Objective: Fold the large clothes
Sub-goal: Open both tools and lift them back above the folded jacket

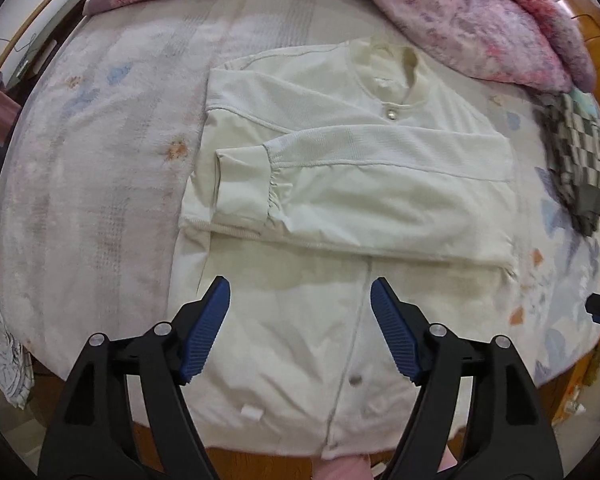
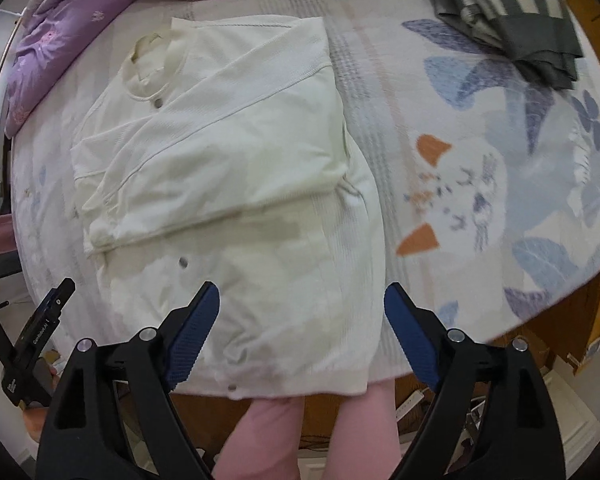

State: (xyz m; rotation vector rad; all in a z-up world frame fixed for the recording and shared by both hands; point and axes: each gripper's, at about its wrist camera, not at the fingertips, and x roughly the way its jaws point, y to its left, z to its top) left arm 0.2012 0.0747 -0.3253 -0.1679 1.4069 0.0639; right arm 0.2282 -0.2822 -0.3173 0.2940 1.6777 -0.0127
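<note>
Cream jacket (image 1: 340, 184) flat on bed (image 1: 100, 160), collar far, hem at near edge. Both sleeves crossed over chest (narrows garment to tidy rectangle for next fold). My left gripper (image 1: 300, 320) hovers above lower front, jaws spread, empty. My right gripper (image 2: 302, 320) above hem, jaws spread, empty. Judged next: pinch hem corners, carry toward collar.

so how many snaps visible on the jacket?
3. One at the collar, one mid-placket, one at the hem. More may sit hidden under the folded sleeves.
</note>
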